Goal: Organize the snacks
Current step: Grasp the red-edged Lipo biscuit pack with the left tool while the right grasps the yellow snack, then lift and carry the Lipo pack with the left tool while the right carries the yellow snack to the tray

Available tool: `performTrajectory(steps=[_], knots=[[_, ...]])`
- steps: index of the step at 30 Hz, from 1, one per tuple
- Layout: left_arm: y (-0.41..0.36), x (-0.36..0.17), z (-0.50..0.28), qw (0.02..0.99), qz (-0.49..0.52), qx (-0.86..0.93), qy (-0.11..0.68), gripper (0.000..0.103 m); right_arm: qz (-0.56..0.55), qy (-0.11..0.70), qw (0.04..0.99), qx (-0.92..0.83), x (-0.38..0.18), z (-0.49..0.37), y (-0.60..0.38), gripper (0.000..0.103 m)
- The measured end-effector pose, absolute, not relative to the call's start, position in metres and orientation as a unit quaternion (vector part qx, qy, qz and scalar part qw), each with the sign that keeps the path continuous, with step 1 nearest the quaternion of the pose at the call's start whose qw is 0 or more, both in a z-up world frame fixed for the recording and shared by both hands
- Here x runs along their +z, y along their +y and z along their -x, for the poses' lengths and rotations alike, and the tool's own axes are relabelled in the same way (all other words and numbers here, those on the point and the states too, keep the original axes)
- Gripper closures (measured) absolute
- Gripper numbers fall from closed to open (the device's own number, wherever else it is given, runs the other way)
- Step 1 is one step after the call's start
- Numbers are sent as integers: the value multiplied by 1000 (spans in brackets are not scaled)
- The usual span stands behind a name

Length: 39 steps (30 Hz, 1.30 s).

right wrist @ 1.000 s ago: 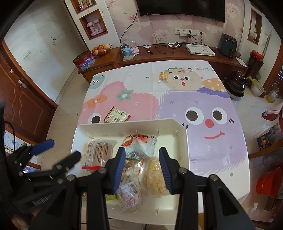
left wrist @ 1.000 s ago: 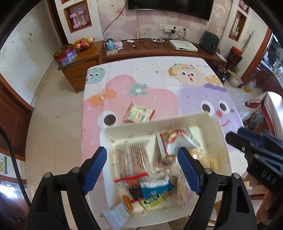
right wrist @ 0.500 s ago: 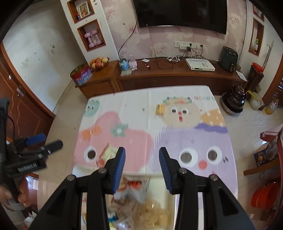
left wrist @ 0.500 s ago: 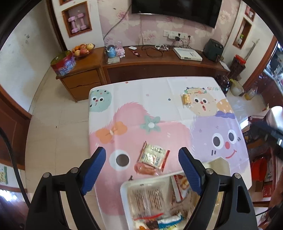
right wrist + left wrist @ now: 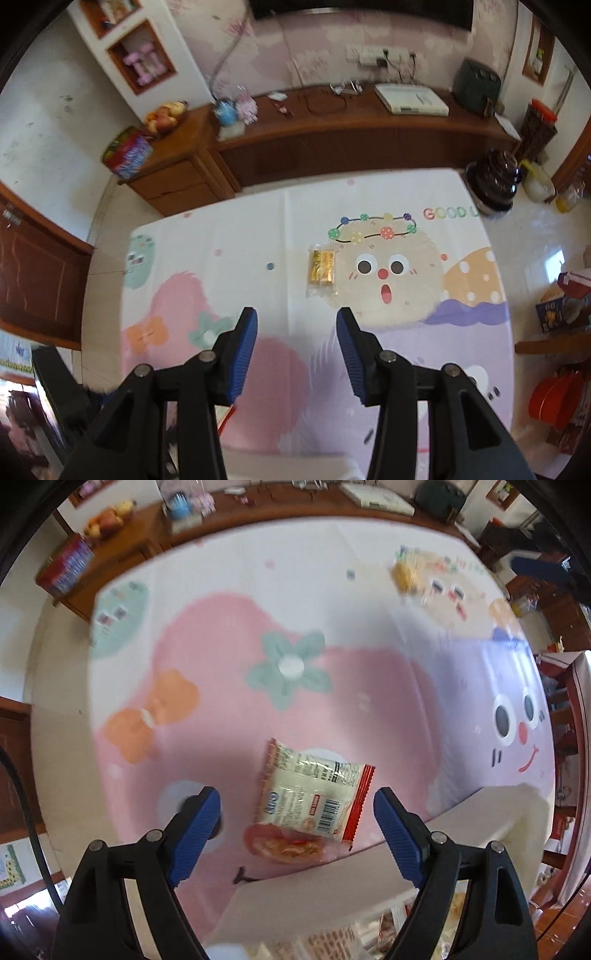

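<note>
On the cartoon-printed tabletop [image 5: 207, 635], the left tool [image 5: 296, 836] hovers with its blue pads [image 5: 195, 830] spread wide apart and nothing between them. Directly ahead of it, at twelve o'clock, lies a white snack packet [image 5: 314, 794] with a red crimped edge, flat on the pink patch of the cloth. A second, pinkish packet [image 5: 280, 845] is partly tucked under its near end; the blur makes its label unreadable. At five o'clock from the left tool sits the white tray [image 5: 491, 812], with more wrapped snacks [image 5: 369, 938] showing at its near side. The right tool [image 5: 296, 347] is likewise parted and empty, held above the purple area of the cloth. At roughly one o'clock from it, well apart, a yellow snack bar [image 5: 322, 269] in clear wrap rests just beside the round surprised face [image 5: 384, 273] printed on the cloth.
</note>
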State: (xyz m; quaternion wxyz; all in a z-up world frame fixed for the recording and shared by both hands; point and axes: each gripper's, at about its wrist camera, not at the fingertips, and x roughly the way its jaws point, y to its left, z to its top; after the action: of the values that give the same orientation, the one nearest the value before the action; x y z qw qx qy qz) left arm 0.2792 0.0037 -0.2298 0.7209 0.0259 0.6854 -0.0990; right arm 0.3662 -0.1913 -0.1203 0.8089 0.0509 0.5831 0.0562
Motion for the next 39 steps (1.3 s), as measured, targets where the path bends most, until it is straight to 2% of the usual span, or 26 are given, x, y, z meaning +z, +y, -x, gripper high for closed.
performTrajectory(steps=[8,19,21,25,31,34,38,39], knots=[[-9,-272,-279,701,-33,-113,703,19,-71,620,781,26,-199,-419,-196,58],[-11,-288,-277,686,-37,-115,717,21,-48,647,761,-1,-244,-443,-189,59],[-13,-290,-276,684,-40,-114,719,22,-42,649,759,3,-248,-443,-186,69],[-23,-292,-278,682,-63,-108,720,23,-31,652,758,3,-249,-440,-183,72],[-34,-293,-281,677,-77,-99,725,32,-9,654,756,10,-247,-431,-180,76],[-36,-288,-286,678,-78,-100,724,40,3,652,758,11,-247,-426,-177,77],[-32,-283,-299,681,-68,-106,721,61,-5,650,759,23,-242,-416,-177,77],[-30,-283,-302,680,-58,-108,723,64,-6,649,761,26,-240,-414,-177,77]])
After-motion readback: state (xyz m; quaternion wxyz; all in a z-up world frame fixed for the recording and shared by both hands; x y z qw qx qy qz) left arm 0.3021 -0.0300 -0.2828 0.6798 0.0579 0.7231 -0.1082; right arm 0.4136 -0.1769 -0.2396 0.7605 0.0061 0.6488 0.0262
